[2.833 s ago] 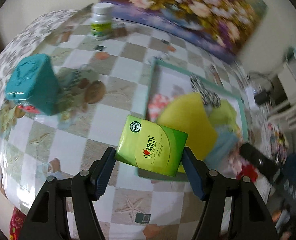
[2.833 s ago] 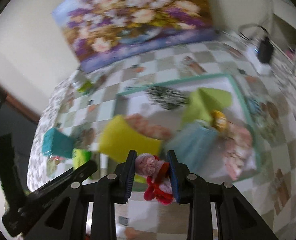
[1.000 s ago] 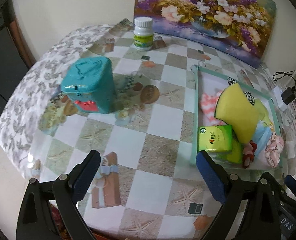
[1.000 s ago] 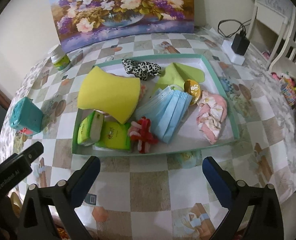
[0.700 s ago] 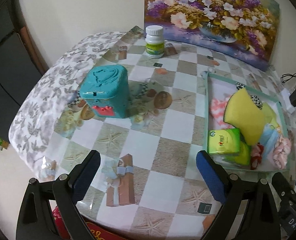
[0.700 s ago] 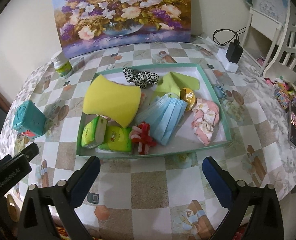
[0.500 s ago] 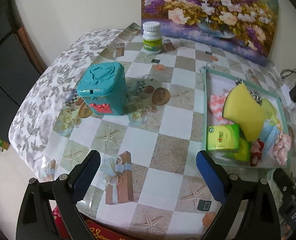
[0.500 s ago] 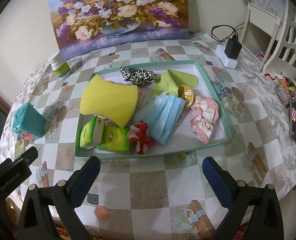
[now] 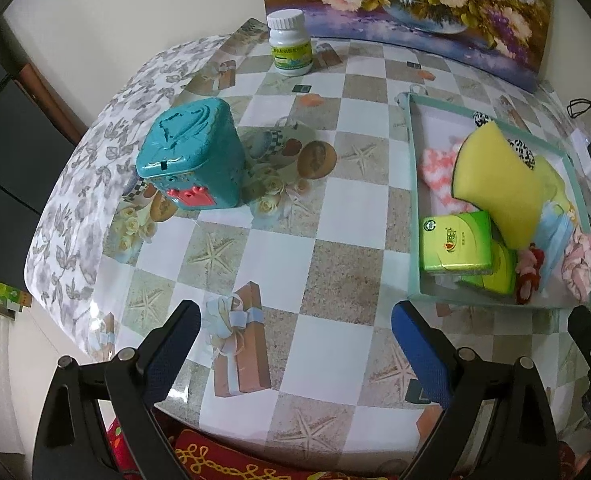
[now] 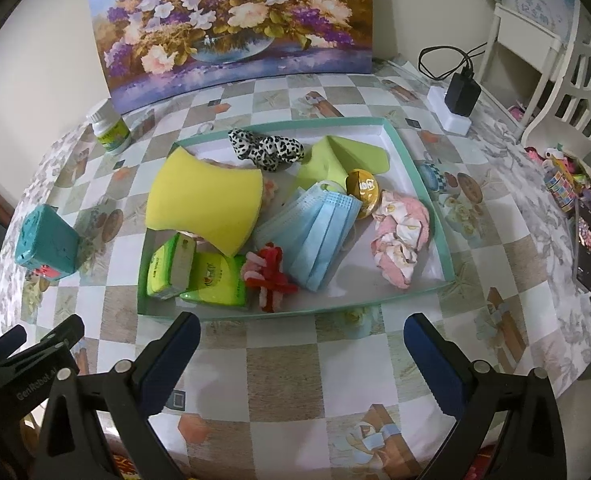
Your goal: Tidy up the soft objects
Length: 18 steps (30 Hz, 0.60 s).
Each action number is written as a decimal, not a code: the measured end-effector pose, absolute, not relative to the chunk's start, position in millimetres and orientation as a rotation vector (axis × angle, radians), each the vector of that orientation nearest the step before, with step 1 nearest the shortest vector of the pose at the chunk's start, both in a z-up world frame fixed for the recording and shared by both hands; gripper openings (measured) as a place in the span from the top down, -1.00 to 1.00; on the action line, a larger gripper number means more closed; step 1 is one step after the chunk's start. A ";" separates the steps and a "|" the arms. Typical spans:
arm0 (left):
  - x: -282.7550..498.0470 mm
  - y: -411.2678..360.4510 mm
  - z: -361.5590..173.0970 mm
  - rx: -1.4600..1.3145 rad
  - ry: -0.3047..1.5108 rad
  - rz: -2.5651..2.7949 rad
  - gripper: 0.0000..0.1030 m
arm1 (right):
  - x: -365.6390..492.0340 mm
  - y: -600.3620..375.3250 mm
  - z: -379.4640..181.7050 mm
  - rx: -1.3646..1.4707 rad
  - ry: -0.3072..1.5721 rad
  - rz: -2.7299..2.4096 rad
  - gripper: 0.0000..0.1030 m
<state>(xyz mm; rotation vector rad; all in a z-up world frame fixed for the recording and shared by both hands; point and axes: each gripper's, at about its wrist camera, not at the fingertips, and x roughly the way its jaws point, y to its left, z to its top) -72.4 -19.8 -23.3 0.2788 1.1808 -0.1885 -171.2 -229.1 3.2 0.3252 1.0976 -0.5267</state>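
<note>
A teal-rimmed tray [image 10: 439, 220] [image 9: 413, 184] on the checked table holds the soft things: a yellow sponge [image 10: 203, 204] [image 9: 495, 192], two green tissue packs [image 10: 171, 266] [image 9: 455, 246], a red and pink knitted toy [image 10: 269, 276], blue face masks [image 10: 315, 228], a pink scrunchie [image 10: 399, 236], a leopard scrunchie [image 10: 265, 148] and a green cloth [image 10: 343, 158]. My left gripper [image 9: 295, 344] hangs open over the table's front edge, left of the tray. My right gripper [image 10: 301, 348] is open too, in front of the tray. Both are empty.
A teal tin [image 9: 193, 160] [image 10: 45, 244] stands left of the tray, a white pill bottle [image 9: 289, 42] [image 10: 109, 130] behind it. A flower painting [image 10: 231, 24] leans on the back wall. A charger and cable [image 10: 459, 94] sit at the right, with a white chair [image 10: 567, 56] beyond.
Earlier the left gripper held a green tissue pack and the right held the knitted toy; both now lie in the tray. Both grippers are open and have pulled back toward the table's front.
</note>
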 end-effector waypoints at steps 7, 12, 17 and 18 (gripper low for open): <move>-71.1 -21.0 -24.8 0.288 1.196 -0.198 -0.87 | -169.8 -226.2 4.0 0.296 1.113 -0.526 -1.00; -70.4 -20.5 -25.7 0.280 1.206 -0.197 -0.87 | -169.1 -225.4 3.7 0.291 1.118 -0.524 -1.00; -69.8 -20.1 -25.9 0.275 1.210 -0.195 -0.87 | -168.7 -225.7 1.6 0.294 1.128 -0.524 -1.00; -69.7 -20.2 -25.8 0.275 1.210 -0.196 -0.87 | -168.6 -225.8 1.2 0.295 1.131 -0.524 -1.00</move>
